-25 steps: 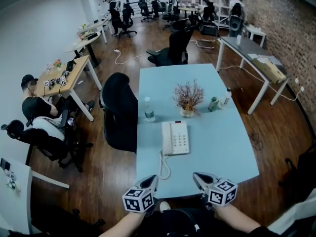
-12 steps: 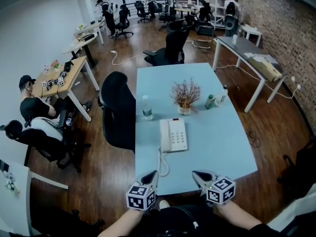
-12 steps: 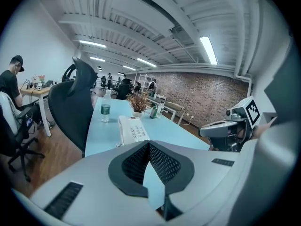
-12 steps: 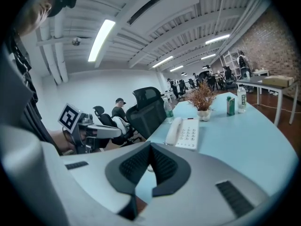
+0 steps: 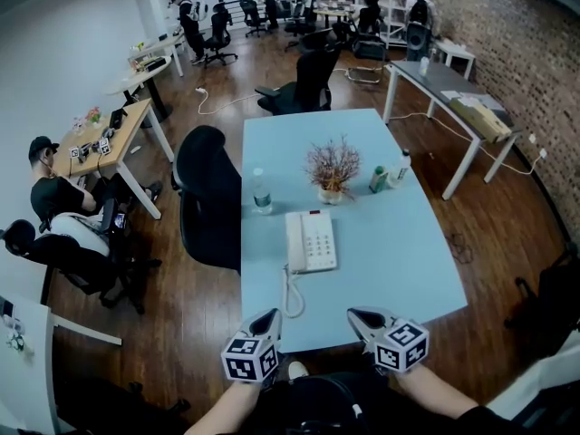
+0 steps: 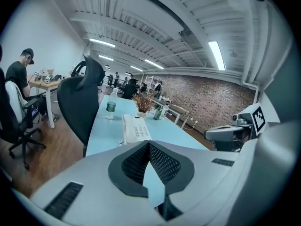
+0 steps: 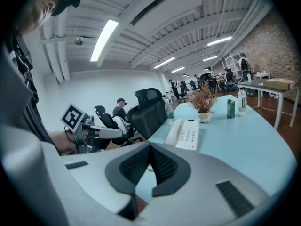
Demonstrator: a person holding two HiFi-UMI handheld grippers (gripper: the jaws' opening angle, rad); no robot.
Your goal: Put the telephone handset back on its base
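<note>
A white telephone (image 5: 310,241) lies on the light blue table (image 5: 399,252), its keypad facing up. The handset (image 5: 294,241) rests along the left side of the base, and its coiled cord (image 5: 290,294) loops toward the table's front edge. My left gripper (image 5: 271,316) and right gripper (image 5: 356,315) hover side by side just above that front edge, short of the telephone. Both are shut with nothing between the pads. In the left gripper view the telephone (image 6: 135,128) lies ahead of the shut tips (image 6: 149,144). In the right gripper view the telephone (image 7: 186,133) lies ahead of the shut tips (image 7: 150,145).
Behind the telephone stand a potted dry plant (image 5: 331,172), a water bottle (image 5: 262,191), a green can (image 5: 378,180) and another bottle (image 5: 399,169). A black office chair (image 5: 207,198) stands at the table's left side. People sit at desks to the far left.
The head view has shifted, so the table and telephone sit slightly higher and further left in the frame. Both grippers stay shut at the front edge.
</note>
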